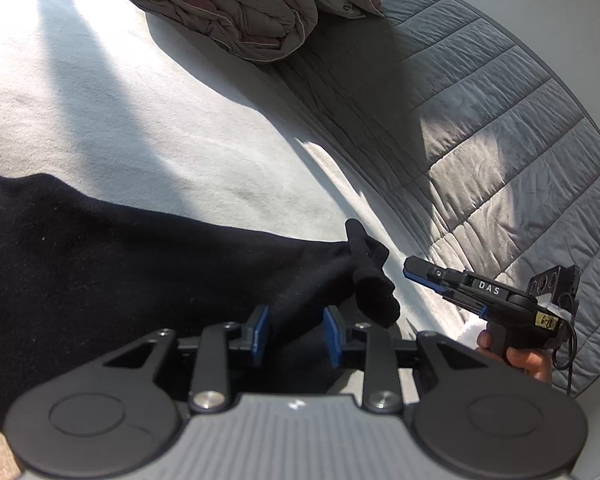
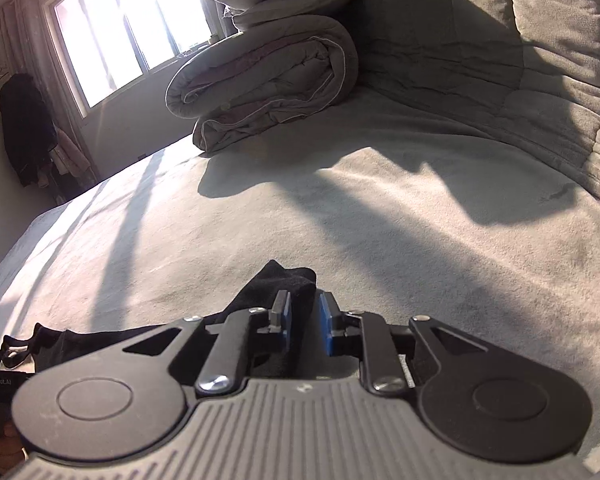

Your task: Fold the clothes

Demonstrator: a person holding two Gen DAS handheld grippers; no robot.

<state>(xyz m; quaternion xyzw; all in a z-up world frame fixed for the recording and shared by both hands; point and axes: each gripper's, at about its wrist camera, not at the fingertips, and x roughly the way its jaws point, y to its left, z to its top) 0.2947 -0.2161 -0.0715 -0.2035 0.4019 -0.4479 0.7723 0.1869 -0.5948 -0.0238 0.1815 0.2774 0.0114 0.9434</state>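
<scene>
The black garment (image 1: 120,260) lies flat across the near left of the pale bed sheet (image 1: 160,120), its bunched corner (image 1: 370,276) pointing far-right between your spread left gripper (image 1: 294,332) and spread right gripper (image 2: 303,324), the right one nearer.

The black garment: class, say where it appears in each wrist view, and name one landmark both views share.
Left wrist view: black garment fills the lower left, its bunched end near centre.
Right wrist view: black garment bottom centre, trailing left.
Shared landmark: the rolled quilt on the bed.
</scene>
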